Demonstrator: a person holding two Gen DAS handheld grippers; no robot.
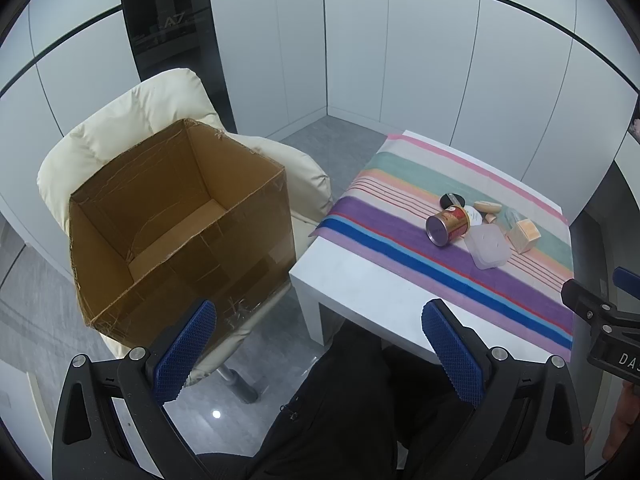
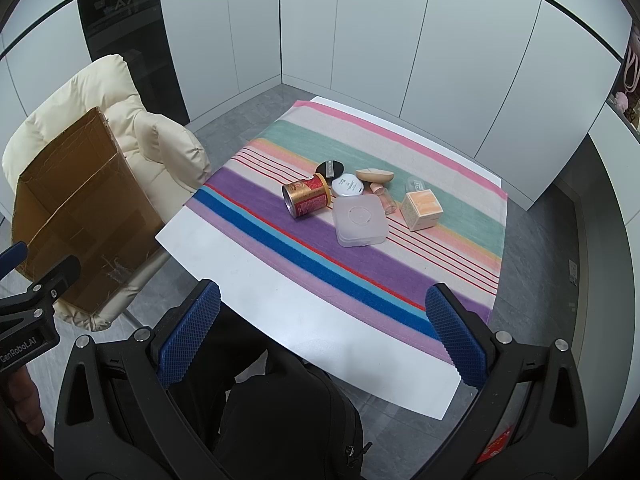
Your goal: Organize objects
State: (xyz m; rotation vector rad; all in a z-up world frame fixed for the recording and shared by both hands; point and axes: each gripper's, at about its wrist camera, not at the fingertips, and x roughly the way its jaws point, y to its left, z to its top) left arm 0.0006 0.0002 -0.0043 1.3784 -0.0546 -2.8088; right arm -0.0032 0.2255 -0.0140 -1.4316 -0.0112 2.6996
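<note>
"GenRobot.AI" was read on the left gripper [image 2: 24,264]. Both it and the right gripper [image 2: 323,332] were held apart, unloaded. One red can [image 2: 307,199] lay toppled on the striped worktop [image 2: 224,256]; one cardboard box [image 1: 180,224] was seen on a chair [image 1: 132,112].

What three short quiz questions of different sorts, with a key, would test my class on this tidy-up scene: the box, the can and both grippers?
1. True or false: the cardboard box on the cream chair already holds the red can.
2. Multiple choice: the can is (A) upright on the bare table, (B) on its side on the striped cloth, (C) held in a gripper.
3. Fill in: the left gripper and right gripper are both ___ and hold nothing.

Key: 1 false, the box looks empty and the can is on the cloth; 2 B; 3 open.
</note>
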